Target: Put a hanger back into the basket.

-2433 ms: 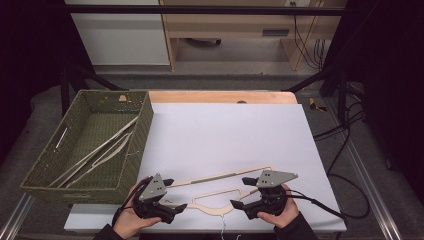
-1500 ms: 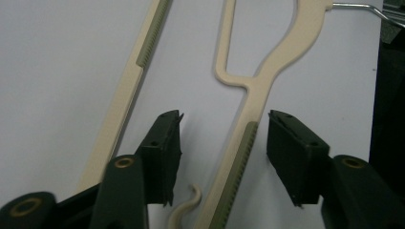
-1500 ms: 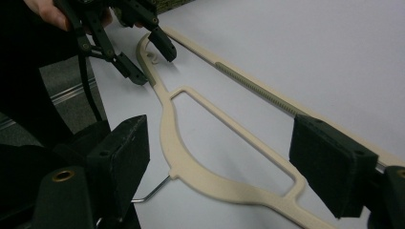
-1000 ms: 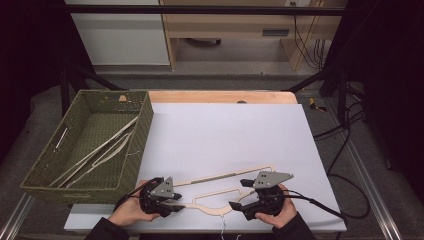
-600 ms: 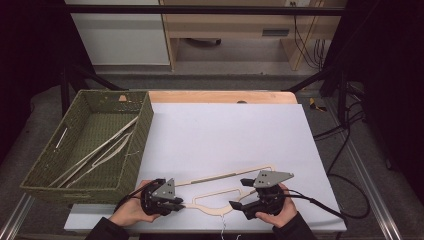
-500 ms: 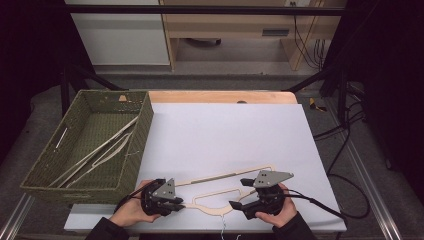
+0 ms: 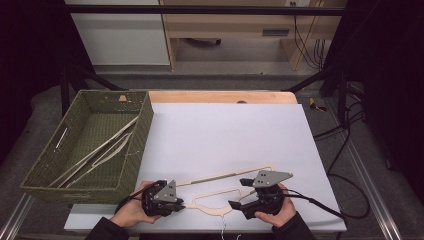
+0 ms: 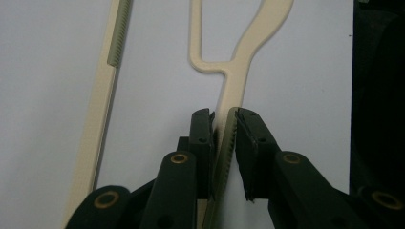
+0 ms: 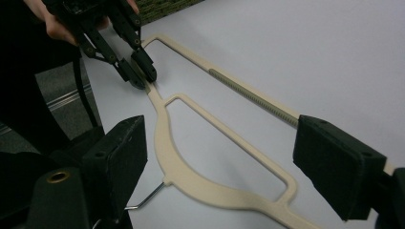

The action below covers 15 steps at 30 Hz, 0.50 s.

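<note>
- Flat cream-coloured wooden clothes hanger (image 7: 225,192) lies on the white tabletop (image 7: 225,135) near the front edge, long axis running left to right between the hands.
- Left gripper (image 8: 223,119): jaws have just been closing, now pinched on the hanger's left arm.
- Right gripper (image 9: 248,157): wide, straddling the right end, nothing held.
- Woven green basket (image 7: 47,175) lies left; the left hand is nearer.

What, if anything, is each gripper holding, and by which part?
The left gripper has just been closing on the cream hanger and grips its left arm tip. The right gripper's jaws straddle the hanger, open, holding nothing.
</note>
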Tool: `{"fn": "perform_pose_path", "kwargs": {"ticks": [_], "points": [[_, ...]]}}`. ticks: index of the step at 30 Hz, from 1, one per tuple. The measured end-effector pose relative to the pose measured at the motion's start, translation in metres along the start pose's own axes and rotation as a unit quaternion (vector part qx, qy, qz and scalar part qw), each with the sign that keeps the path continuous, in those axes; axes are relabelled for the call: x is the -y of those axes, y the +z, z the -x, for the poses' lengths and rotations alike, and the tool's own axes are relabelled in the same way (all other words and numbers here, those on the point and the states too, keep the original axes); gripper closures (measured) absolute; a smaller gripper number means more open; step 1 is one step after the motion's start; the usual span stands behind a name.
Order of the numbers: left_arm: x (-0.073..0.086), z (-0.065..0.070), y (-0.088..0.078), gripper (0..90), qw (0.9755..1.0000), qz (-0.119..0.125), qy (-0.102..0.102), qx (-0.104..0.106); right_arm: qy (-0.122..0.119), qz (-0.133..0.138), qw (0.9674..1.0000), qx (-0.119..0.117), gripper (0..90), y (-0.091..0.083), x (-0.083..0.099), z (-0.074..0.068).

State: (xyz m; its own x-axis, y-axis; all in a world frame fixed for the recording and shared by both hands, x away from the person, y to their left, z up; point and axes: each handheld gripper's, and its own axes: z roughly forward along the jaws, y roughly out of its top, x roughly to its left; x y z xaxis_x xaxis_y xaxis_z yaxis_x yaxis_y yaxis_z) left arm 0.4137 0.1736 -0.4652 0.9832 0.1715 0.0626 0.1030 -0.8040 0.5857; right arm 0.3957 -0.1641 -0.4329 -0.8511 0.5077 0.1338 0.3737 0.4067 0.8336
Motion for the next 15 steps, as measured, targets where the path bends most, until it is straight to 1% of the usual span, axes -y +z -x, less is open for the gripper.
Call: {"fn": "perform_pose_path", "kwargs": {"ticks": [3,4,6,9,10,11,12,13,15], "points": [[0.0,0.001,-0.001,77.8,1.0,0.006,0.004,0.005,0.0,-0.002,1.0,-0.001,19.6,0.001,0.001,0.0],[0.0,0.002,-0.001,78.2,0.9997,0.007,0.001,0.022,-0.001,-0.003,1.0,-0.001,19.7,0.001,0.001,0.0],[-0.002,0.004,-0.002,78.6,0.9998,0.009,0.003,0.019,-0.001,-0.003,1.0,-0.002,19.8,0.001,0.001,-0.001],[-0.005,0.006,-0.007,78.8,0.9997,0.017,0.001,0.016,-0.002,-0.001,1.0,-0.004,20.1,0.001,0.001,-0.001],[-0.006,0.006,-0.009,78.8,0.9996,0.023,-0.001,0.015,-0.001,0.0,1.0,-0.007,20.1,0.001,0.001,-0.001],[-0.007,0.007,-0.011,78.9,0.9996,0.024,0.0,0.014,-0.002,0.0,1.0,-0.005,20.2,0.001,0.001,-0.001],[-0.008,0.008,-0.013,78.9,0.9995,0.031,-0.003,0.012,-0.002,0.0,1.0,-0.005,20.4,0.001,0.001,-0.001],[-0.009,0.009,-0.014,78.9,0.9995,0.03,-0.002,0.013,-0.002,0.0,1.0,-0.007,20.5,0.001,0.001,-0.001],[-0.012,0.01,-0.017,79.0,0.9993,0.036,-0.006,0.012,-0.002,0.0,1.0,-0.007,20.7,0.001,0.001,-0.002]]}}
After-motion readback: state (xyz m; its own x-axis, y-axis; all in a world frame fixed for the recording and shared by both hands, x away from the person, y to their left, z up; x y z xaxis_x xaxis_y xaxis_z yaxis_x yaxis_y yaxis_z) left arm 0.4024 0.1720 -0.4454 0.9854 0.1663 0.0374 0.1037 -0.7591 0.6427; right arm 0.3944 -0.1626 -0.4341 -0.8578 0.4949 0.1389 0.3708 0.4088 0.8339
